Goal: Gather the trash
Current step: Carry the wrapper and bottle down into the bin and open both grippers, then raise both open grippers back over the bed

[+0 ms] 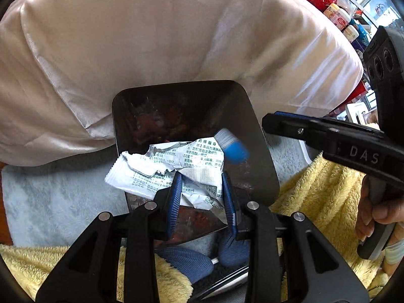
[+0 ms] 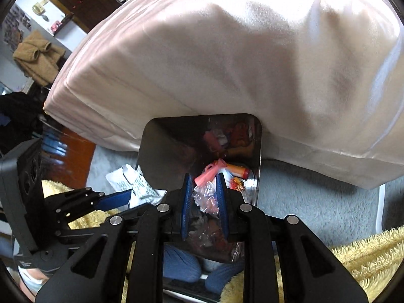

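Observation:
A shiny metal bin stands on the bed against a pale pink pillow, with red scraps inside. My left gripper is shut on a torn white printed wrapper and holds it over the bin's near rim. A blurred blue-and-white cap is in the air over the bin. In the right wrist view the bin holds an orange bottle and a pink bag knot. My right gripper is open over the bin, with clear crinkled plastic below it. The wrapper shows at the left.
The pink pillow fills the back. A grey fleece blanket and a yellow fluffy blanket cover the bed. Blue slippers lie below. Bottles and red items crowd a shelf at right. A brown garment hangs at left.

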Action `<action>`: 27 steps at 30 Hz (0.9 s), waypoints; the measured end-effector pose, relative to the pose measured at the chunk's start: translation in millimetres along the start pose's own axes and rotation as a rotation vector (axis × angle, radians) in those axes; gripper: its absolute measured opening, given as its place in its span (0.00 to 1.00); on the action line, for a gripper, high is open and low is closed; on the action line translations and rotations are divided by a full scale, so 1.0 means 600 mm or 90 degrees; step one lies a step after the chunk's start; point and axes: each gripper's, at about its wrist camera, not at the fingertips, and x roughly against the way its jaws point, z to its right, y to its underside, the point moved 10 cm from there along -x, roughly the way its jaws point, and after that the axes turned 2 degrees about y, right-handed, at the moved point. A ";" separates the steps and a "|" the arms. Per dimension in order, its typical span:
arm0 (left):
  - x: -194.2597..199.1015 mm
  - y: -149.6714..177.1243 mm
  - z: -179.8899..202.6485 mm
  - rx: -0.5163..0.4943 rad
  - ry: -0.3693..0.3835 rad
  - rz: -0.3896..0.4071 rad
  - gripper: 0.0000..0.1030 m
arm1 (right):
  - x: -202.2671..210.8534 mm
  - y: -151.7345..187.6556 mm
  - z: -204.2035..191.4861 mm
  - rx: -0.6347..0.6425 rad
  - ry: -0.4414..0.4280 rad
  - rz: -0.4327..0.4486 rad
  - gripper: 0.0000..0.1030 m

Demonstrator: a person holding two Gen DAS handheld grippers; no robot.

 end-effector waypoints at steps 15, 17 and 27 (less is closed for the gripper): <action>0.035 -0.014 -0.040 0.005 -0.056 0.024 0.87 | 0.043 -0.022 0.037 -0.028 0.029 0.035 0.81; 0.052 -0.021 -0.042 0.000 -0.064 0.040 0.90 | 0.048 -0.026 0.038 -0.030 0.023 0.041 0.87; 0.145 -0.087 -0.053 0.008 -0.086 0.129 0.92 | 0.112 -0.072 0.030 -0.030 0.007 0.098 0.87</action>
